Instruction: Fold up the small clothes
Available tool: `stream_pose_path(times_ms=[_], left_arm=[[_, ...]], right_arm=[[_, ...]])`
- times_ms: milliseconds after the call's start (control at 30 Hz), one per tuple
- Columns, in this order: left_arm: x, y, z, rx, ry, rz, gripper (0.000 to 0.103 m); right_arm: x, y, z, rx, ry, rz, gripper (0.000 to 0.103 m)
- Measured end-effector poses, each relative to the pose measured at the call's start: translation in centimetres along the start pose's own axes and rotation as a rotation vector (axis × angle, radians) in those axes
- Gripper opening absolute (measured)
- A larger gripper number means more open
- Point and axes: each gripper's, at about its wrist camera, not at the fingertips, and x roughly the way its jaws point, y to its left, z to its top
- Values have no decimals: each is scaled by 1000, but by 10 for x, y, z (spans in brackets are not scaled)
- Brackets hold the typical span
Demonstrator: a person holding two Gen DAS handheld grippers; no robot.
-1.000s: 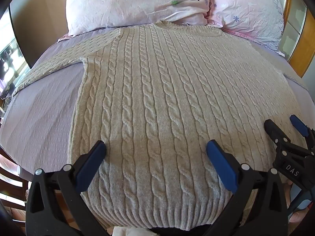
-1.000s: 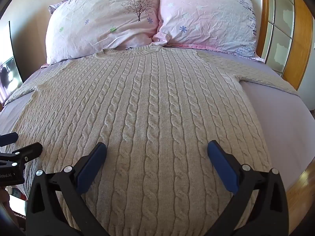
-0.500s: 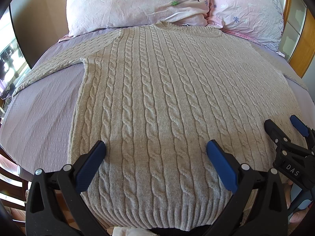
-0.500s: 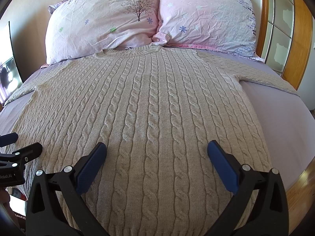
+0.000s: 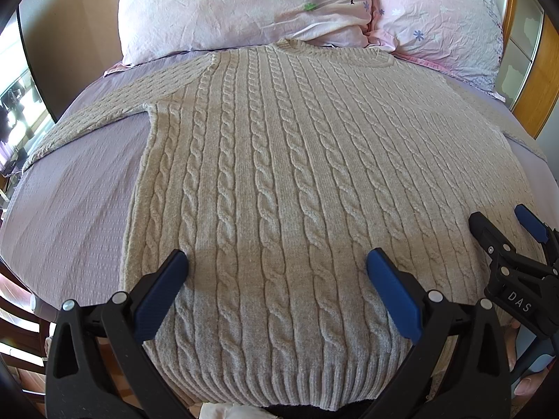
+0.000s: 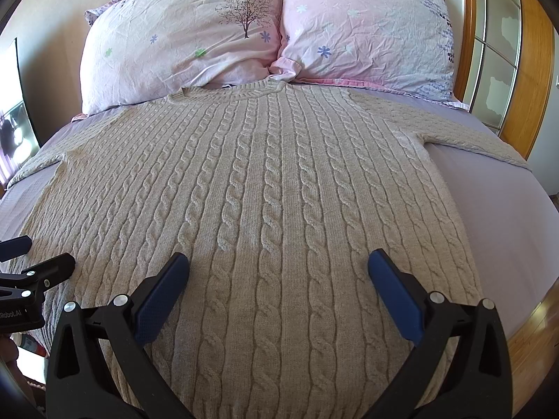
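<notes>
A beige cable-knit sweater (image 5: 279, 174) lies flat, face up, on the lilac bedsheet (image 5: 70, 202), neck toward the pillows and both sleeves spread out sideways. It also fills the right wrist view (image 6: 272, 209). My left gripper (image 5: 276, 262) is open and empty, hovering above the hem at the sweater's left half. My right gripper (image 6: 277, 262) is open and empty above the sweater's right half. The right gripper shows at the right edge of the left wrist view (image 5: 506, 230). The left gripper shows at the left edge of the right wrist view (image 6: 31, 255).
Two pink floral pillows (image 6: 181, 45) (image 6: 367, 28) lie at the head of the bed. A wooden frame with glass panels (image 6: 489, 52) stands on the right. A wooden chair (image 5: 17, 331) is at the lower left. The bed's right edge and wooden floor (image 6: 534, 331) show.
</notes>
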Motion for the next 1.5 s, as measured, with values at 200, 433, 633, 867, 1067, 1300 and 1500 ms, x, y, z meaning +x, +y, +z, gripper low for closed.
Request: stream_pose_path(times_ms=[200, 433, 633, 867, 1067, 1300, 1500], left_arm=[[0, 0, 0, 0, -1, 0, 101], [0, 0, 0, 0, -3, 0, 101], [0, 0, 0, 0, -4, 0, 101], [0, 0, 0, 0, -5, 0, 101], [0, 0, 0, 0, -6, 0, 101], [0, 0, 0, 1, -4, 1, 101], [0, 0, 7, 10, 18, 0, 101]], right_arm=[[0, 0, 0, 0, -1, 0, 102], [0, 0, 0, 0, -1, 0, 102], [0, 0, 0, 0, -1, 0, 102], [0, 0, 0, 0, -1, 0, 102], [0, 0, 0, -1, 0, 0, 102], [1, 2, -4, -5, 7, 2, 102], [5, 4, -1, -31, 23, 15, 102]])
